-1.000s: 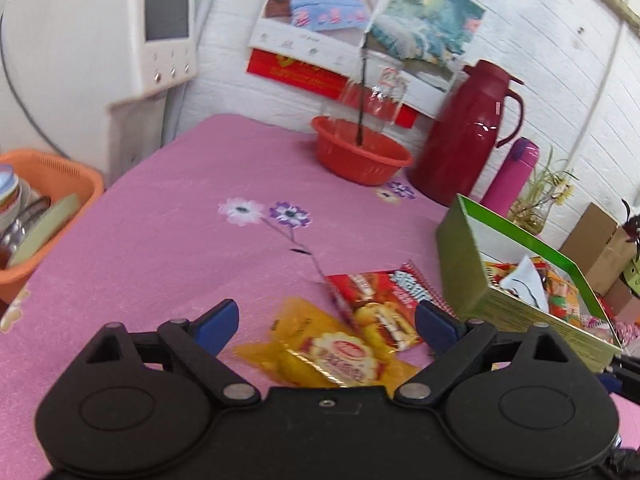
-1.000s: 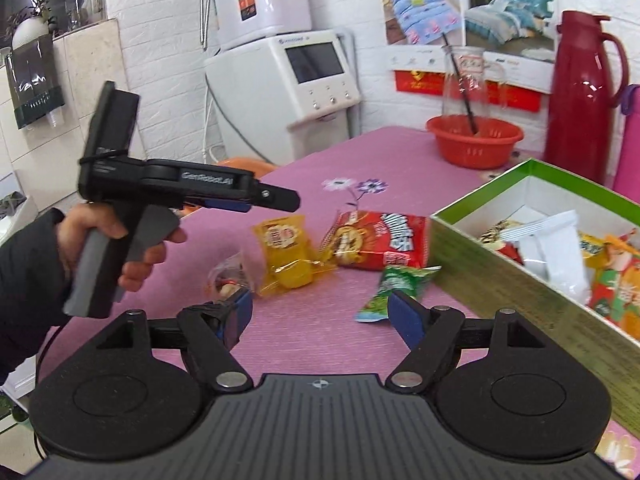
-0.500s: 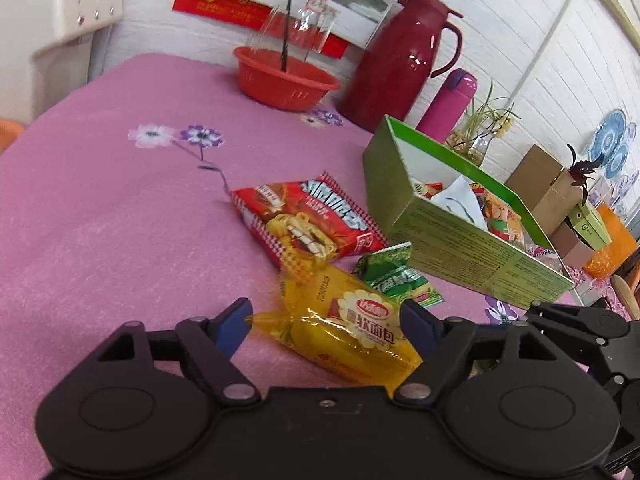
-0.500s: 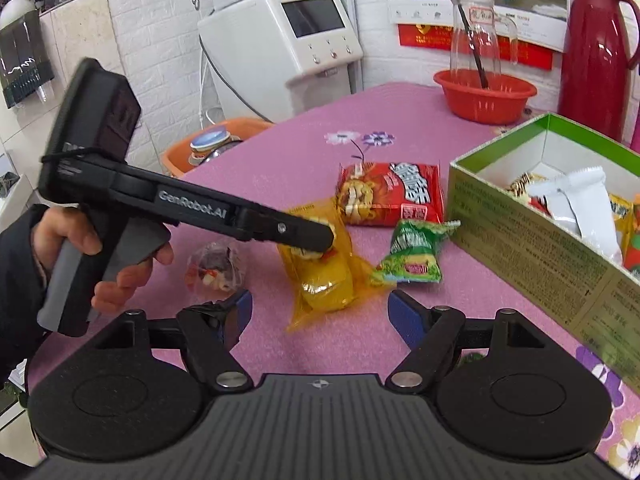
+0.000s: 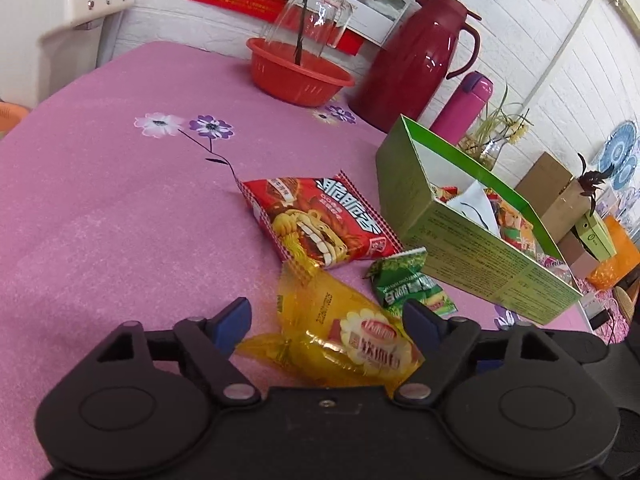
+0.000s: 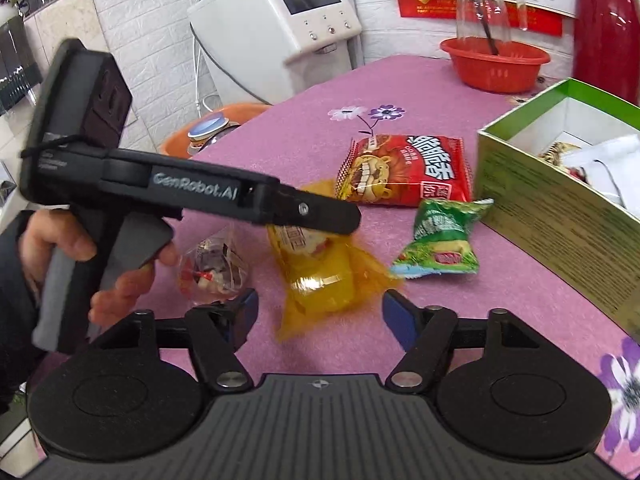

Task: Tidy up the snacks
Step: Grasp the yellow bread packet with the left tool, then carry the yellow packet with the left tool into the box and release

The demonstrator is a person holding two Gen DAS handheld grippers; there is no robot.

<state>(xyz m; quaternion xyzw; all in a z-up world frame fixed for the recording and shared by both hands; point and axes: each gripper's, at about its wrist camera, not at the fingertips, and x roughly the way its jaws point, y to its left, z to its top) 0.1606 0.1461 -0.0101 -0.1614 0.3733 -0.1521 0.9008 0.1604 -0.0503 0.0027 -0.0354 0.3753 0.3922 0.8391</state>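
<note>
the left tool [image 5: 326, 322] stands over the yellow bread packet [image 5: 344, 340], which lies on the pink table [image 5: 120, 208] toward its near edge, just in front of the red noodle packet [image 5: 320, 220] and beside the green snack packet [image 5: 408, 284]. its jaws have just been closing, yet they are wide apart, with the packet between them and neither blue pad pressing on it, so nothing is held. the right tool [image 6: 320, 314] hovers nearby, its jaws also spread wide and empty, the yellow packet's lower end lying in the gap below them. a small clear wrapped sweet [image 6: 212, 268] sits to the left of the bread, near the person's hand [image 6: 100, 264] on the left tool's grip. the green box [image 5: 460, 248], already holding several snacks, stands toward the table's right edge. the step in hand looks like picking up the bread packet to put it in the box. to do it well, the left tool should settle lower so the pads meet the plump middle of the packet, not the slippery crimped end, then close gently: the film is glossy and the bread is probably soft, so a hard squeeze would crush it. lift straight up, clear of the green packet, which may be touching its far corner, though the view is too distorted to be sure.
</note>
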